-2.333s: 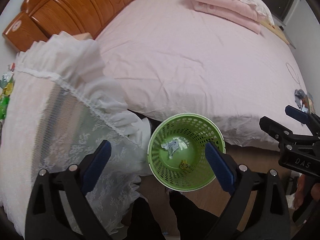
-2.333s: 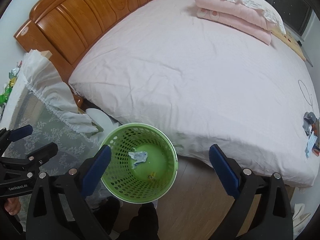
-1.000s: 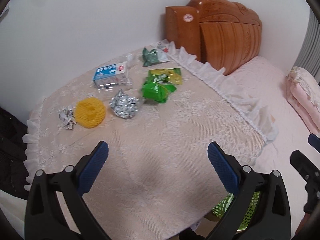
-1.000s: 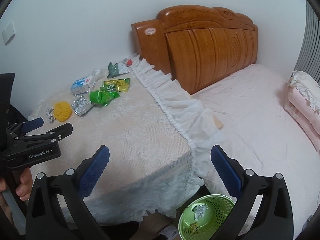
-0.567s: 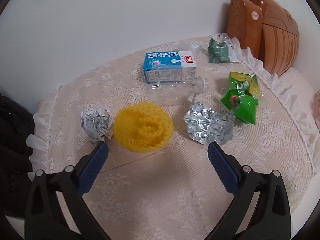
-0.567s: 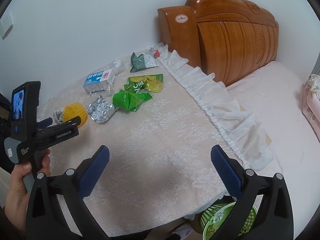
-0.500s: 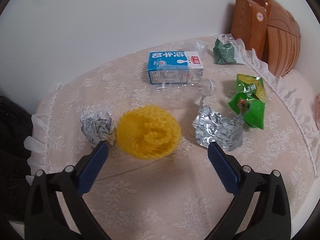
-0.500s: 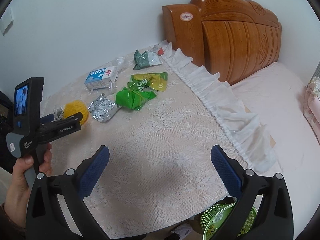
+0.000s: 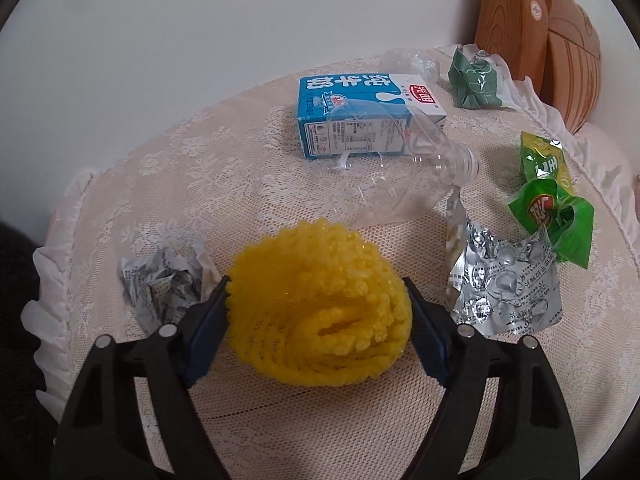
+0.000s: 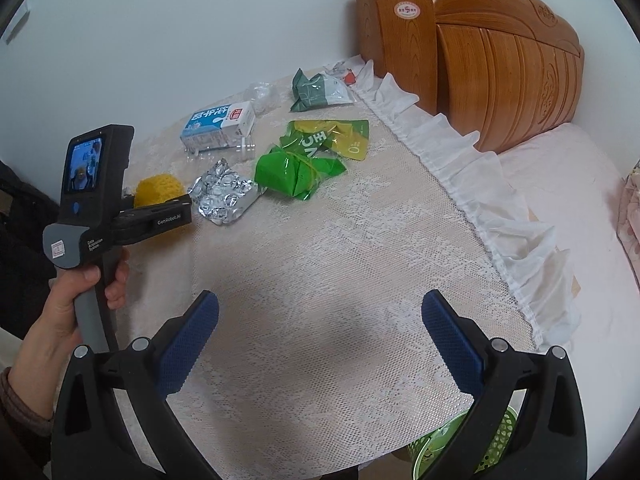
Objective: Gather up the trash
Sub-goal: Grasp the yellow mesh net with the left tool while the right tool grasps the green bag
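Note:
On the lace-covered table lies a yellow foam net. My left gripper has come down around it and its jaws are closing, with both blue pads touching the net's sides. A crumpled paper ball sits just left of it and a silver foil pack just right. In the right wrist view a hand holds the left gripper at the yellow foam net. My right gripper hangs open over bare cloth, nothing between its fingers.
Behind the net lie a blue milk carton, a clear crushed bottle, green wrappers and a dark green bag. A green basket stands on the floor below the table edge. Headboard and pink bed lie right.
My left gripper swung from the basket to the table, dropped over the yellow net, and its jaws narrowed onto it. The right gripper drifted closer over the table, still open.

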### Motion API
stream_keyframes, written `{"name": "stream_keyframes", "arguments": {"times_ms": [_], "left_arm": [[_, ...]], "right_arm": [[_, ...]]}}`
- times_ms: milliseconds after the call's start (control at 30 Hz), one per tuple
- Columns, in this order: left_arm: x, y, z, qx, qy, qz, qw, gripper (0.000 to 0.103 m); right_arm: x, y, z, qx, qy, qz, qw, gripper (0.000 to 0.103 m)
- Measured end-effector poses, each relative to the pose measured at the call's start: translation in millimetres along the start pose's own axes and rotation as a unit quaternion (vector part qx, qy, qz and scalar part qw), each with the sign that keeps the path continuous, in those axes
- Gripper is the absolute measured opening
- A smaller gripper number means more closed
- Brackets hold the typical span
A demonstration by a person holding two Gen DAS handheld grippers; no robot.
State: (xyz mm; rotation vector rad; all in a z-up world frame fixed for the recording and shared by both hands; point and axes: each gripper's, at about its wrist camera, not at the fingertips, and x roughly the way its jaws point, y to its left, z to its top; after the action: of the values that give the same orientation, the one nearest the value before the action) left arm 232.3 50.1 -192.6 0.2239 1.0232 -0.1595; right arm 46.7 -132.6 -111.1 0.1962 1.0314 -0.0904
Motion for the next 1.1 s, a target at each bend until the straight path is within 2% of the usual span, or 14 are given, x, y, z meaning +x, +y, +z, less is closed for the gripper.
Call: {"name": "stream_keyframes", "arguments": {"times_ms": [233,333,400,633,867,933,967,1000,1100], "left_arm": [[-12.4,-0.8,-1.5,0.026,-0.022,-0.012,0.9993,0.052],[-14.6,-0.6,-1.2,0.024,-0.024,-0.019,0.9992,0.046],[-17.3,0.2,-1.0,0.021,-0.025,-0.023,0.9992,0.042],[-26.2,10.4,0.2,0.000,-0.022,-0.035,0.9992,0.039],[-33.7,14.7,2.1,-0.010,-0.028,-0.034,0.9990,0.038],[-36.4,15.2,3.1,-0.011,-0.031,-0.033,0.9989,0.037],[-38.1,15.4,3.6,-0.012,-0.033,-0.032,0.9989,0.037],[-40.0,15.5,4.1,-0.013,-0.035,-0.032,0.9988,0.037],[-46.7,13.7,4.6,-0.009,-0.043,-0.026,0.9987,0.035]], "right_arm": [[16.8,6.9,10.7,-0.008,0.004,0.005,1.000,0.101],[36.6,6.3,30.6,-0.004,0.003,-0.010,1.000,0.101],[54.7,0.7,51.9,0.019,0.004,-0.019,1.000,0.101],[105.2,-2.6,106.0,0.098,0.016,-0.007,0.995,0.101],[140.5,12.8,112.3,0.108,0.047,-0.027,0.993,0.101],[145.3,12.0,111.3,0.109,0.052,-0.025,0.992,0.088],[147.8,9.6,111.0,0.114,0.057,-0.017,0.992,0.074],[148.8,7.1,110.9,0.118,0.059,-0.012,0.991,0.068],[144.5,1.7,111.2,0.121,0.050,-0.008,0.991,0.065]]}}
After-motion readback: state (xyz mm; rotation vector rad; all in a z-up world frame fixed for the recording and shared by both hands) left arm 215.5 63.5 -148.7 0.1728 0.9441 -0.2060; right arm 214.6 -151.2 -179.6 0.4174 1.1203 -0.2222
